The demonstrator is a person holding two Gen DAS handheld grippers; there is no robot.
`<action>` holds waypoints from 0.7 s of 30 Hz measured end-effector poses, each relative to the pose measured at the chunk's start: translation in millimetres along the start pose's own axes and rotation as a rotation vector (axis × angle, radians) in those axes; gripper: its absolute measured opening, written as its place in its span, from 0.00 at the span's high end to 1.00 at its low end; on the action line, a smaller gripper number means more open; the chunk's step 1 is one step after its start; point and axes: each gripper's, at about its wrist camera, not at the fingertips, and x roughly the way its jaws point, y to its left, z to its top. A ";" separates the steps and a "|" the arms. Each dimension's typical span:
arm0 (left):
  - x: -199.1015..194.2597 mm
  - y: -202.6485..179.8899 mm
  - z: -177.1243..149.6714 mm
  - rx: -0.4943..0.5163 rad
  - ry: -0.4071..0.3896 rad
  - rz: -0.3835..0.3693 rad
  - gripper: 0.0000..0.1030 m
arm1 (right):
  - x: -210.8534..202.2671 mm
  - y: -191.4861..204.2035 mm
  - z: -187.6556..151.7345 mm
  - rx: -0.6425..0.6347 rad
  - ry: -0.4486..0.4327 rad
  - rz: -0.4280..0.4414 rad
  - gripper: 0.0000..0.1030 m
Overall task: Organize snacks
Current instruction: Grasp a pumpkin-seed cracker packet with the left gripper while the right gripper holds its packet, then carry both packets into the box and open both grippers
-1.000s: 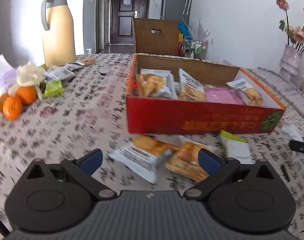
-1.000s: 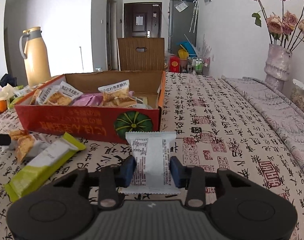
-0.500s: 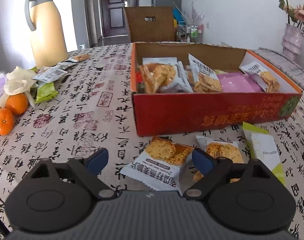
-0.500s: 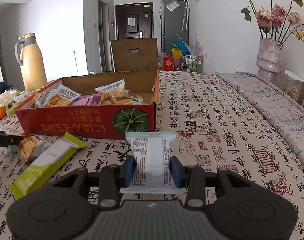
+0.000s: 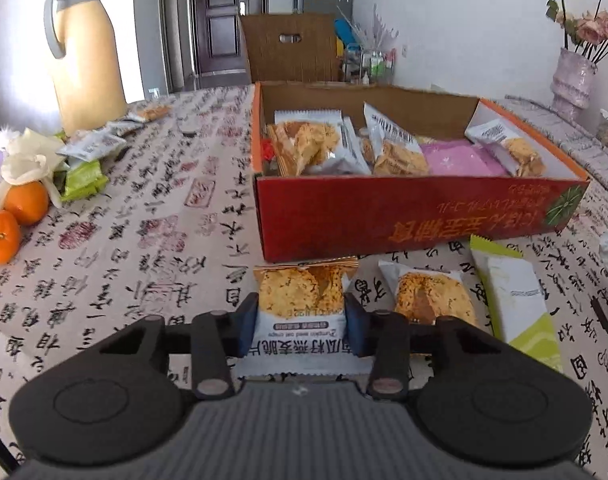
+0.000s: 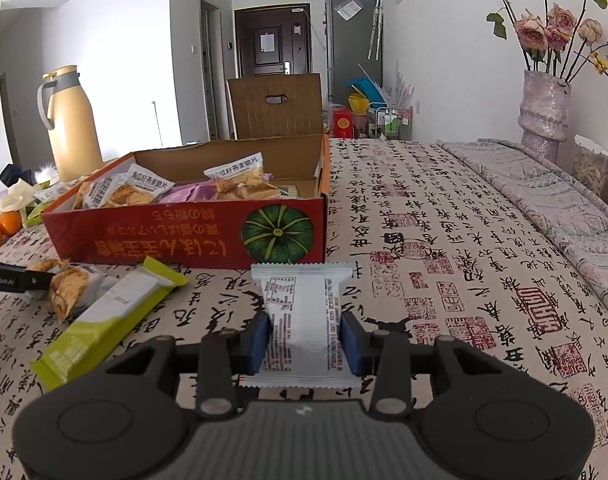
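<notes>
Gripping one snack packet in each gripper, near the red cardboard box (image 5: 404,216).
Left gripper (image 5: 299,322), jaws just closing, clamps a white crisp packet (image 5: 299,300); right gripper (image 6: 306,340) clamps a white printed packet (image 6: 299,312).

1. Left gripper (image 5: 299,320): tilted downward toward the table, jaws have just been closing, blue pads now pressed on both sides of a crisp packet (image 5: 299,300) caught between them.
2. Left fingers (image 5: 245,322): level with each other, drawn narrow around the packet's lower half.
3. Right gripper (image 6: 305,342): also pitched downward, jaws drawn in, pads clamped on a white packet (image 6: 299,312).
4. Right fingers (image 6: 350,340): gripping the packet's sides near its lower end, packet sticking out forward.
</notes>
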 end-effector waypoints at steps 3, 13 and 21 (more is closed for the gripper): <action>-15.1 1.2 -0.5 -0.017 -0.039 0.000 0.58 | -3.0 2.6 0.5 -0.007 -0.008 0.008 0.63; -57.3 -0.6 17.4 -0.063 -0.187 -0.004 0.58 | -9.1 15.2 20.6 -0.041 -0.072 0.036 0.63; -65.3 -17.2 43.4 -0.064 -0.267 -0.050 0.58 | -0.2 27.0 49.8 -0.064 -0.129 0.058 0.63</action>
